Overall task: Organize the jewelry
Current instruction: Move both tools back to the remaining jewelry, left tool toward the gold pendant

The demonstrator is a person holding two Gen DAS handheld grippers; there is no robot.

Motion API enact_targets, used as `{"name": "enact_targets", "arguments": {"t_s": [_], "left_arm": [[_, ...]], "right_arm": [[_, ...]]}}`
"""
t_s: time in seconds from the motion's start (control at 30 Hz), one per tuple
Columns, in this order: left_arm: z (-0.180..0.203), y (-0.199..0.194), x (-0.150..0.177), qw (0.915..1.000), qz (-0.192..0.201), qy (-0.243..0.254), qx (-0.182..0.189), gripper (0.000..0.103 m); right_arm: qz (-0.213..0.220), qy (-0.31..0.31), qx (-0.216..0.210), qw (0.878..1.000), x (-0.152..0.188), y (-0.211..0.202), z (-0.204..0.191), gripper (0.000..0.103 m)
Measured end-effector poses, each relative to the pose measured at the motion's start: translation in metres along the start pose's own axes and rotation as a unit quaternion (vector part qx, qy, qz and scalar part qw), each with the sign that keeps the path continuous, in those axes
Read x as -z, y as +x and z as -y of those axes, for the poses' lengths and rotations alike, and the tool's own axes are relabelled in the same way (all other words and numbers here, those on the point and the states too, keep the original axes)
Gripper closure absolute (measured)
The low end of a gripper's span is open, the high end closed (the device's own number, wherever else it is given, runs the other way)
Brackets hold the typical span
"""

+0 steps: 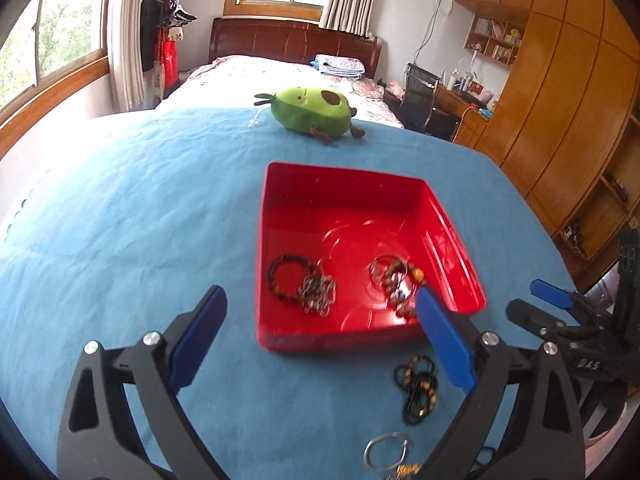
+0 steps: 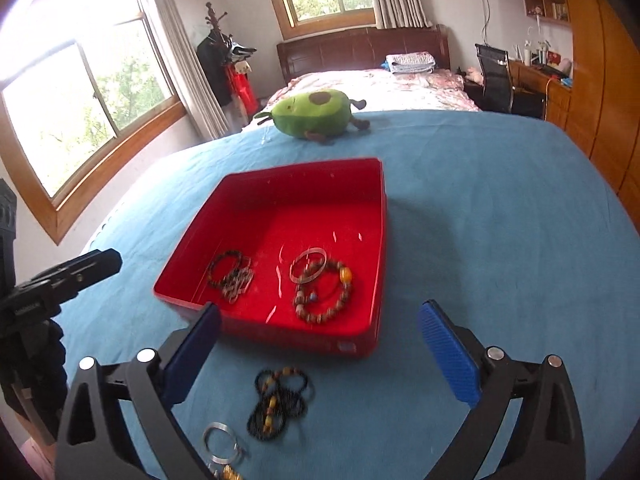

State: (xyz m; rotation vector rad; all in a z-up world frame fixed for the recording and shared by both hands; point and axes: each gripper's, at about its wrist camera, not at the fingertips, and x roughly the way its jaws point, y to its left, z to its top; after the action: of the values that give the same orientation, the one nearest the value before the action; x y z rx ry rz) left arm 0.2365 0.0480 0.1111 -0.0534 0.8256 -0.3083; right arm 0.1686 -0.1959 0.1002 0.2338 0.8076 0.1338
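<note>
Jewelry lies in two clusters inside our red tray (image 2: 280,204) at frame centre: a dark bead bracelet (image 2: 230,274) left, a brown bead bracelet (image 2: 324,294) right. A black bead strand (image 2: 280,402) on the blue cloth (image 2: 480,220) below runs lengthwise toward us. Our left gripper (image 1: 320,344) and right gripper (image 2: 320,350) gape wide, empty.

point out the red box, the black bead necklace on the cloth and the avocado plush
red box (image 2: 382,216), right wrist view, on its right wall
black bead necklace (image 2: 280,400), right wrist view, middle of the tangle
avocado plush (image 1: 308,112), left wrist view, on its green body
</note>
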Motion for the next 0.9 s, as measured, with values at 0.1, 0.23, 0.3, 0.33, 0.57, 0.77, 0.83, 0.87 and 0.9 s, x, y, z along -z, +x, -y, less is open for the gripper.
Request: {"name": "enact_targets", "arguments": {"t_s": [0.1, 0.23, 0.3, 0.33, 0.57, 0.77, 0.83, 0.87, 0.9], "left_arm": [[-0.002, -0.010, 0.015, 0.9999, -0.002, 0.004, -0.013, 0.008], [-0.004, -0.020, 0.039, 0.9996, -0.012, 0.016, -0.021, 0.007], [-0.007, -0.023, 0.051, 0.9994, -0.015, 0.017, -0.025, 0.007], [-0.009, -0.025, 0.059, 0.9993, -0.016, 0.017, -0.028, 0.007], [-0.016, -0.025, 0.099, 0.9984, -0.036, 0.017, -0.040, 0.007], [-0.021, -0.021, 0.131, 0.9963, -0.074, 0.021, -0.039, 0.007], [-0.024, -0.019, 0.140, 0.9955, -0.086, 0.013, -0.039, 0.007], [-0.025, -0.018, 0.144, 0.9949, -0.092, 0.009, -0.039, 0.007], [-0.026, -0.017, 0.148, 0.9943, -0.099, 0.006, -0.039, 0.007]], "right_arm": [[-0.004, 0.013, -0.011, 1.000, 0.017, -0.010, 0.005, 0.004], [-0.015, 0.030, -0.009, 0.999, 0.036, -0.015, 0.010, 0.004], [-0.027, 0.041, -0.009, 0.999, 0.045, -0.015, 0.013, 0.004], [-0.031, 0.046, -0.012, 0.998, 0.050, -0.015, 0.014, 0.004], [-0.039, 0.080, -0.033, 0.995, 0.081, -0.017, 0.024, 0.004], [-0.029, 0.099, -0.041, 0.994, 0.105, -0.025, 0.030, 0.004], [-0.029, 0.098, -0.040, 0.994, 0.110, -0.026, 0.029, 0.004], [-0.030, 0.094, -0.037, 0.994, 0.112, -0.027, 0.027, 0.004], [-0.032, 0.088, -0.031, 0.995, 0.115, -0.027, 0.024, 0.005]]}}
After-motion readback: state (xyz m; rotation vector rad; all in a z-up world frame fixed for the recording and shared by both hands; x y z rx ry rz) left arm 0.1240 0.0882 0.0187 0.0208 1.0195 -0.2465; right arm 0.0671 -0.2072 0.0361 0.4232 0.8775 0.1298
